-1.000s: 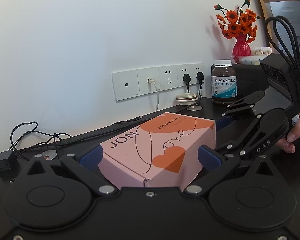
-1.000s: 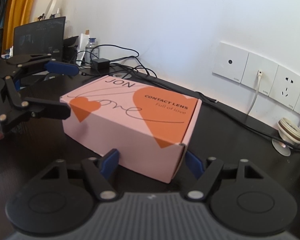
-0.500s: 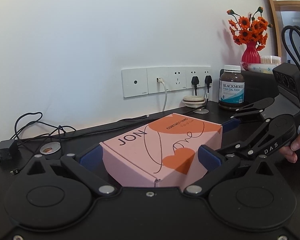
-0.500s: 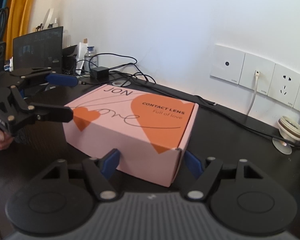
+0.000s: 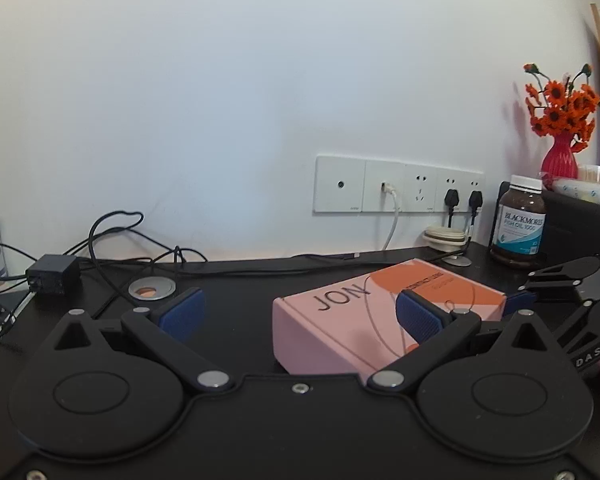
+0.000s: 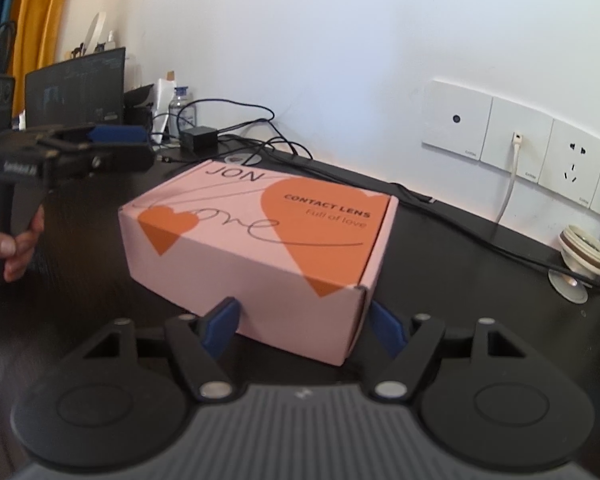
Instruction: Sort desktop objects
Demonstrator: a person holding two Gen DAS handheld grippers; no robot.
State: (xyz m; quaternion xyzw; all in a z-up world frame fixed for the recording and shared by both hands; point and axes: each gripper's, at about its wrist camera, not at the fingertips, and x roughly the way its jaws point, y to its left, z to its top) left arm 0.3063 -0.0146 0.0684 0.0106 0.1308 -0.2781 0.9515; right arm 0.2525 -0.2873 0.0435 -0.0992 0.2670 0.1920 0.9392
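Pink cardboard box (image 6: 256,248) printed with orange hearts and "CONTACT LENS" sits flat on the black worktop (image 6: 460,264), its near corner between the blue pads of my right hand-held gripper (image 6: 302,330). From the wrist view I cannot tell whether those pads press the cardboard or only bracket it. The box's long axis runs from that corner away toward the cables at the wall. My left hand-held gripper (image 5: 292,314) hangs released and empty, jaws wide, with the box off to its right and partly behind its right finger; so I judge the right hand the nearer. Beyond stand the brown fish-oil bottle (image 5: 521,222) and the red vase of orange flowers (image 5: 559,156). A second ago the left jaws straddled the box; they have since swung off to its left.
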